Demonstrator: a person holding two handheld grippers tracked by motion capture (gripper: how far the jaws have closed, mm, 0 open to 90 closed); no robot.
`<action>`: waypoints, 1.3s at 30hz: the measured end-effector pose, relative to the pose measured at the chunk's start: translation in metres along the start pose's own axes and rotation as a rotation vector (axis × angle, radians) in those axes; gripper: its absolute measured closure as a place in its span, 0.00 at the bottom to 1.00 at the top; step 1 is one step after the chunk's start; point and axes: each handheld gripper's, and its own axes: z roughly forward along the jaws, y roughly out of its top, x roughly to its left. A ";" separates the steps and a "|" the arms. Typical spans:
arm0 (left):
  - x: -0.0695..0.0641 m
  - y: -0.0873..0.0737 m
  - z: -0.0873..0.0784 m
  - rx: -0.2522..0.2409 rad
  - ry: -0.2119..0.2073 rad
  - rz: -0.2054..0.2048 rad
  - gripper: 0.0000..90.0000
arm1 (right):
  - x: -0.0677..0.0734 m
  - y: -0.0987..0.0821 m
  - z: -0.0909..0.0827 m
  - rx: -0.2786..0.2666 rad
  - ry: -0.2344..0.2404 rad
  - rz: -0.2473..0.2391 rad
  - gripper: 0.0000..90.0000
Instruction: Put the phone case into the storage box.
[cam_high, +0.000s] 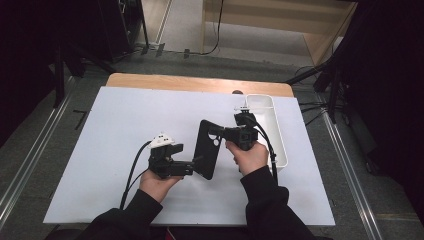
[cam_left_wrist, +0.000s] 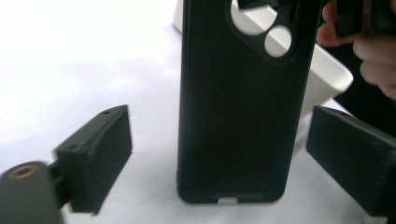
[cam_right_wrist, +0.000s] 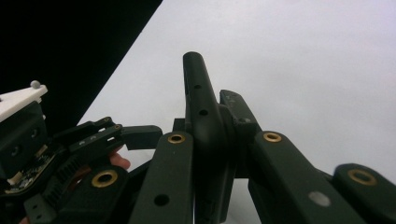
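Toward the near left of the white table (cam_high: 115, 130), the left gripper (cam_high: 192, 166) pointed across at the black phone case (cam_high: 207, 147), its jaws spread wide to either side of the case's lower end and not touching it; in the left gripper view the case (cam_left_wrist: 233, 107) stood clear between the two pads, with white board showing on both sides. I took that for a hand either about to take the case or just letting go, the spread leaving room to slide along it. The case itself hung above the middle of the table, tilted, its camera cutout uppermost. The right gripper (cam_high: 220, 133) had it clamped near that cutout end, jaws closed tight on the thin edge (cam_right_wrist: 205, 121), which seemed to be what kept it up so the other tool could work at the free end. The right hand (cam_high: 248, 155) held that gripper from below. Farther right, along the right edge of the table, sat a white tray (cam_high: 276, 131), close behind the right gripper and the likeliest thing to be bumped if that hand swung outward. The wooden far edge (cam_high: 200, 82) lay bare beyond.
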 end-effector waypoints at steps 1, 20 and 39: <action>0.002 0.001 -0.002 0.017 -0.004 0.004 0.15 | 0.000 0.000 -0.002 -0.002 -0.002 -0.008 0.89; 0.027 0.025 -0.023 0.154 -0.060 0.053 0.18 | -0.001 0.002 -0.008 -0.006 0.028 -0.117 0.89; 0.023 0.034 -0.027 0.248 -0.120 0.137 0.26 | 0.003 0.003 -0.009 0.026 0.093 -0.250 0.89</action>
